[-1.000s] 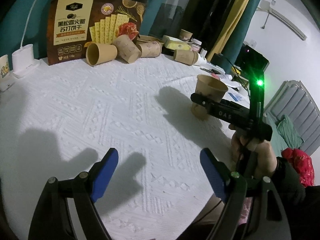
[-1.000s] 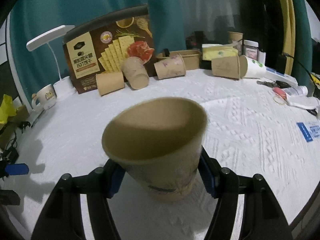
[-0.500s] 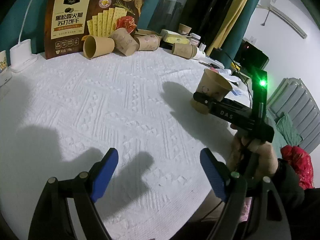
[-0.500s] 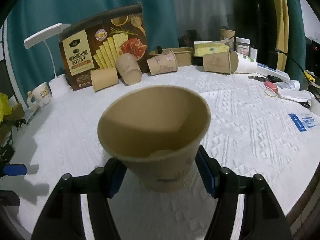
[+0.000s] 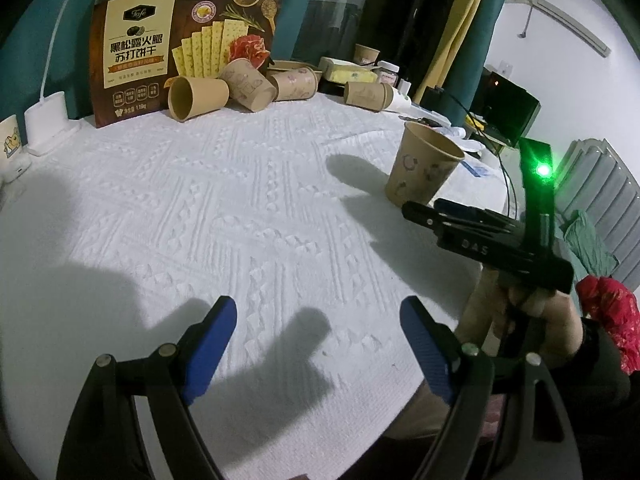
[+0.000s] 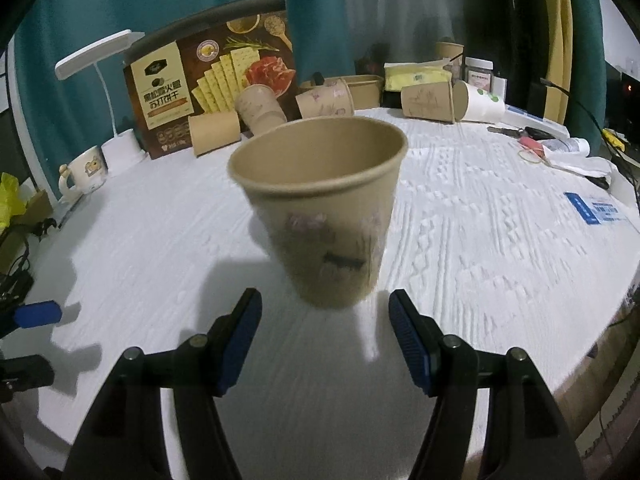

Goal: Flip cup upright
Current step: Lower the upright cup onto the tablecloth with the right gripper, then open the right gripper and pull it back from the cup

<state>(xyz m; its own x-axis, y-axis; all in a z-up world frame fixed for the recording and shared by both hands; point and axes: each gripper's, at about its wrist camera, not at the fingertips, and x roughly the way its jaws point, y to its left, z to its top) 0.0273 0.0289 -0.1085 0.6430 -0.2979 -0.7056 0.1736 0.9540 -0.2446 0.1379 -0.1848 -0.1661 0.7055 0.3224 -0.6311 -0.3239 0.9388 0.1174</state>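
Note:
A brown paper cup with a faint flower print stands upright, mouth up, on the white textured tablecloth. My right gripper is open, its blue pads just short of the cup's base, apart from it. The cup also shows in the left wrist view, at the table's right side, with my right gripper just in front of it. My left gripper is open and empty over the near middle of the cloth.
Several paper cups lie on their sides at the back before a brown cracker box. A white lamp base and a mug stand far left. Keys, papers and a blue card lie right. The table edge is near right.
My right gripper let go of the cup, opened and drew back a little. The cup went from tilted in the jaws to standing upright on the cloth. My left gripper stayed open.

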